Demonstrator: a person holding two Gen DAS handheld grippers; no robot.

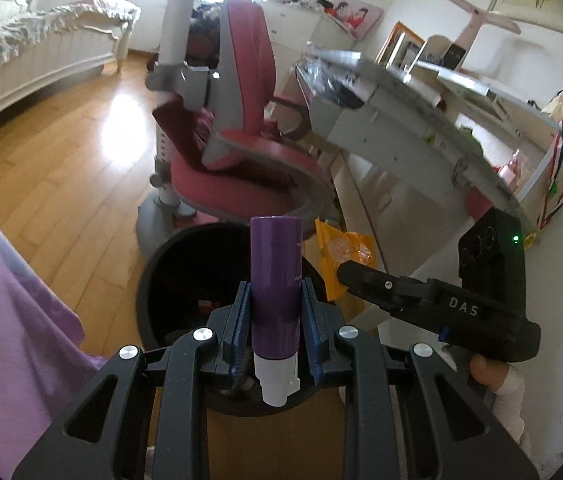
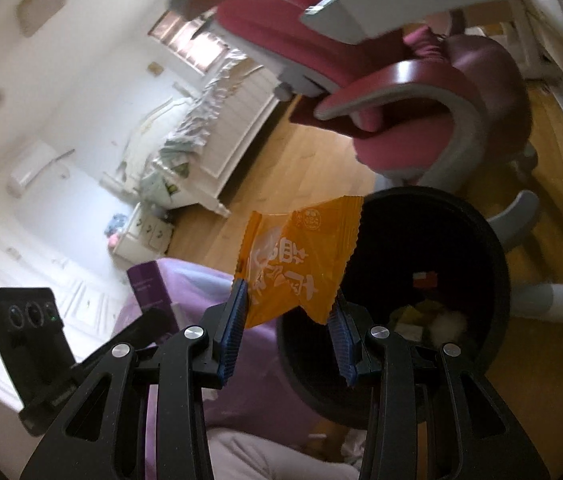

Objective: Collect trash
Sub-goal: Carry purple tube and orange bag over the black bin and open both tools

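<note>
Trash here is two pieces, both carried above the black bin [image 1: 185, 280] at lower centre. In the left wrist view the left gripper [image 1: 275, 328] pinches a purple tube [image 1: 276, 276] round its lower body, white cap toward the camera; it looks light, fairly stiff and smooth, so a mid-body grip seems soundest. Further right, the orange wrapper [image 2: 301, 264] looks thin, crinkly and nearly weightless. In the right wrist view the right gripper [image 2: 287, 328] stands fairly wide, one corner against its left pad [image 2: 235, 320]; whether it is truly clamped I cannot tell.
</note>
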